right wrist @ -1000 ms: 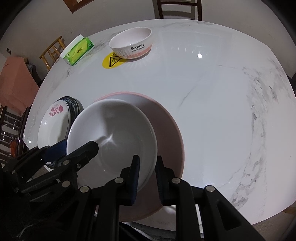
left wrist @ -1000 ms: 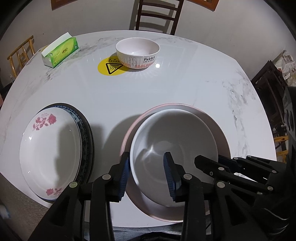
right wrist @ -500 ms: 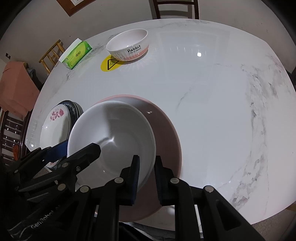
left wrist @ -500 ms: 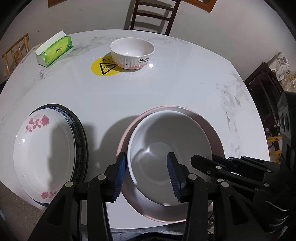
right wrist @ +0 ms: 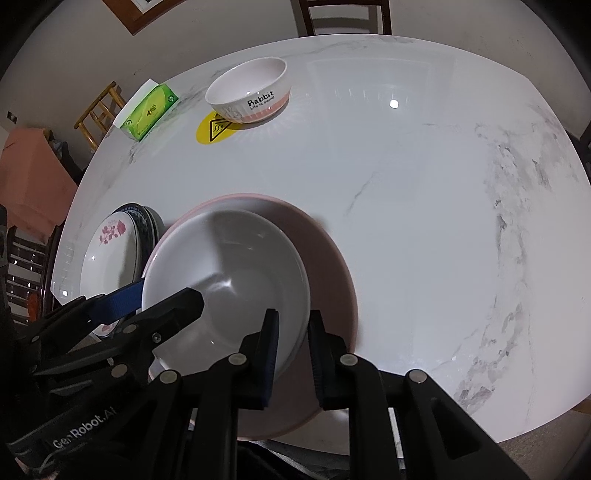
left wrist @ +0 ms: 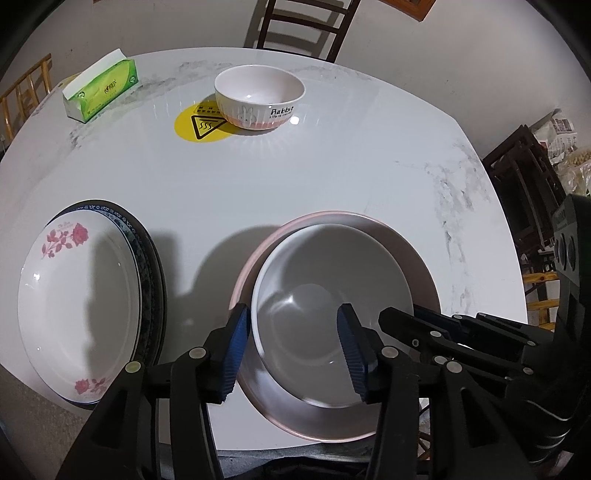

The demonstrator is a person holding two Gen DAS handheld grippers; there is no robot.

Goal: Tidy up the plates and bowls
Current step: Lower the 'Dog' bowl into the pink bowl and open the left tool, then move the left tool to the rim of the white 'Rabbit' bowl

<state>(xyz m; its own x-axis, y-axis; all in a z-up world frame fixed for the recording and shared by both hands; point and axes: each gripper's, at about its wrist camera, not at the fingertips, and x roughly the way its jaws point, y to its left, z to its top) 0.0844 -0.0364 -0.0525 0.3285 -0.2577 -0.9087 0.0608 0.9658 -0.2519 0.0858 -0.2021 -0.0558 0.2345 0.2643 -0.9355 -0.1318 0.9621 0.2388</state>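
A plain white bowl (left wrist: 328, 280) sits inside a wide pink plate (left wrist: 421, 266) near the table's front edge. My left gripper (left wrist: 293, 350) straddles the bowl's near-left rim, one blue pad outside and one inside. Its jaws are opening and the pads stand clear of the rim. My right gripper (right wrist: 293, 352) is shut on the white bowl (right wrist: 229, 266), pinching its near-right rim above the pink plate (right wrist: 328, 258). A ribbed bowl marked "Rabbit" (left wrist: 258, 96) stands at the far side. To the left, a rose-patterned plate (left wrist: 77, 302) lies on a dark-rimmed plate.
A green tissue box (left wrist: 99, 90) lies at the far left of the white marble table (left wrist: 332, 166). A yellow warning sticker (left wrist: 201, 125) is beside the Rabbit bowl (right wrist: 247, 90). A dark chair (left wrist: 299, 26) stands behind the table, and more furniture is at the right.
My left gripper's jaws have spread wider around the white bowl's rim. The right gripper keeps its pinch on the rim, and the dishes have not shifted.
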